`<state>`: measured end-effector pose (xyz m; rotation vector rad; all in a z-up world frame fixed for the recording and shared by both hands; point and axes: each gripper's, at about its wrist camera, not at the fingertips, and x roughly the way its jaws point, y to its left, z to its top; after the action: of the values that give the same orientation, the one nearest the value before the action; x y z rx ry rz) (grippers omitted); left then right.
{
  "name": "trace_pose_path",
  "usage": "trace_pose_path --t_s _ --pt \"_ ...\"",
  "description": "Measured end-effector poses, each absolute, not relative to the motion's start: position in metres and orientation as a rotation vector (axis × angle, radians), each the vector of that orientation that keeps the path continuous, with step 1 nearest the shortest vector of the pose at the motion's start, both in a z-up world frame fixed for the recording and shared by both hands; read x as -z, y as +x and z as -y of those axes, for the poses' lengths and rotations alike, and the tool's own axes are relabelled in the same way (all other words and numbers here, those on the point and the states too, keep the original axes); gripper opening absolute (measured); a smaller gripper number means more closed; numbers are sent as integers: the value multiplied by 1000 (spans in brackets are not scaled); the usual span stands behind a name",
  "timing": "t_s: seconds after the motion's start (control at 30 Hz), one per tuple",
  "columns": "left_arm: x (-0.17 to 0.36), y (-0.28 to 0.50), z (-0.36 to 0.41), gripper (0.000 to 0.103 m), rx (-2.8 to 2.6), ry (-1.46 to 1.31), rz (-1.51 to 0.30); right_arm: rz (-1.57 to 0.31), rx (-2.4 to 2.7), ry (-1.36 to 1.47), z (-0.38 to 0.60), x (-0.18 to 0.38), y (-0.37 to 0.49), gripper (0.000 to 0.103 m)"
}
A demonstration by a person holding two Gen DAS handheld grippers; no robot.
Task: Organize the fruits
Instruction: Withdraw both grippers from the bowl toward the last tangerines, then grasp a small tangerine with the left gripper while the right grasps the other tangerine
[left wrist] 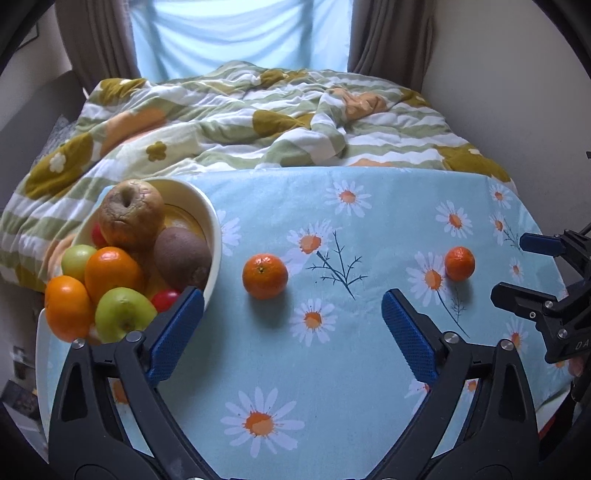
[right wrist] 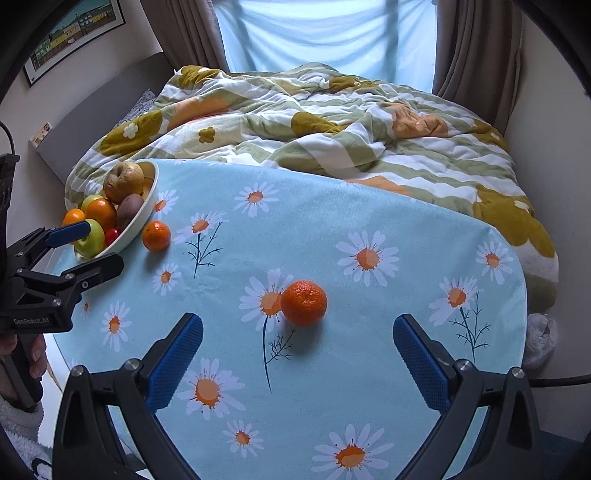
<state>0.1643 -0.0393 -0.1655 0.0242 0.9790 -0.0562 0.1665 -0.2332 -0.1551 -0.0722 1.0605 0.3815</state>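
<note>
Two mandarins lie loose on the daisy tablecloth. One mandarin [left wrist: 265,275] [right wrist: 156,236] rests just right of the cream fruit bowl [left wrist: 214,236] [right wrist: 147,206]. The other mandarin [left wrist: 459,263] [right wrist: 304,302] lies further right. The bowl holds a wrinkled brown apple [left wrist: 131,214], a kiwi [left wrist: 182,257], oranges, green apples and small red fruits. My left gripper [left wrist: 291,306] is open above the cloth, the near mandarin just beyond its blue pads. My right gripper [right wrist: 297,332] is open too, with the second mandarin just ahead of its fingertips. Neither touches any fruit.
The round table [right wrist: 369,369] with the light blue cloth stands against a bed with a rumpled striped duvet [right wrist: 332,129]. Curtains and a window are behind. A framed picture [right wrist: 74,33] hangs at upper left. A hand [right wrist: 37,354] holds the left gripper's handle.
</note>
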Motion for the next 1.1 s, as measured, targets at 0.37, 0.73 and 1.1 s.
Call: trace_pose_path --t_s 0.37,0.73,1.1 --pt "210 187 44 69 -43 37 -1043 -1070 -423 -60 229 182 172 100" --pt "225 205 30 54 -111 8 -1052 -1079 -407 -113 227 203 178 76" --pt "222 201 27 44 -101 9 -1043 -1072 -399 -134 222 205 177 65"
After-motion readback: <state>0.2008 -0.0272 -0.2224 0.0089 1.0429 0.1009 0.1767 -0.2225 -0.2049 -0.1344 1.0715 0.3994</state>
